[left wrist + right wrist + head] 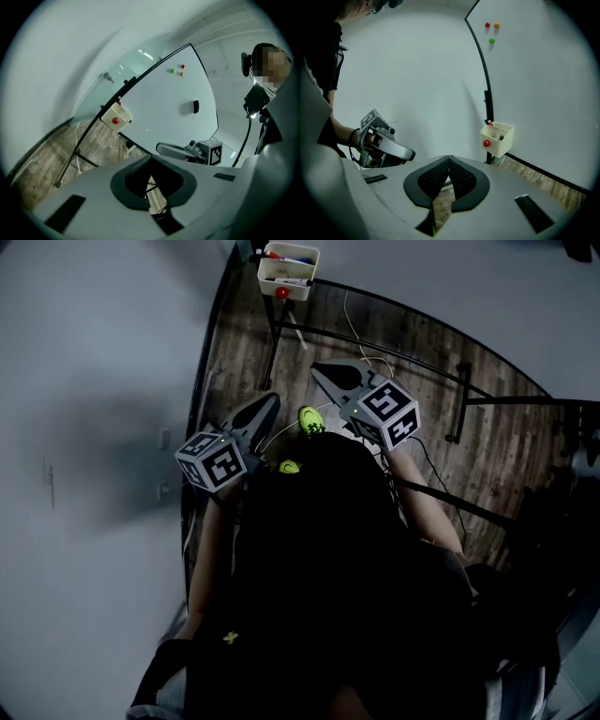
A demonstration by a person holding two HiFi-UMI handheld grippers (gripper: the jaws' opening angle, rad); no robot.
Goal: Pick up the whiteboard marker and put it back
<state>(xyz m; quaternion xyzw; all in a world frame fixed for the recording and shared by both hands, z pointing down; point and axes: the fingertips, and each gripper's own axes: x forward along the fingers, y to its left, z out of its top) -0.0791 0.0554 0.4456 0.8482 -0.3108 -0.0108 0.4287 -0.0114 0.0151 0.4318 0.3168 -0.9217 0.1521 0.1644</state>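
A cream tray (288, 268) hangs at the whiteboard's lower corner and holds markers, one with a red cap (281, 256). In the right gripper view the tray (499, 138) sits ahead to the right, with a red marker tip (489, 123) and a black cap (501, 137) sticking out. My right gripper (450, 159) is shut with nothing in it, well short of the tray. My left gripper (150, 157) is also shut and empty; the tray (117, 117) lies ahead to its left. In the head view both grippers, left (272, 399) and right (317, 369), point toward the tray from below.
The whiteboard (164, 103) carries three coloured magnets (491, 41) and a black eraser (195, 107). Its black stand legs (272, 343) and loose cables (356, 329) cross the wooden floor. A pale wall fills the left. Yellow-green shoes (310, 420) show below the grippers.
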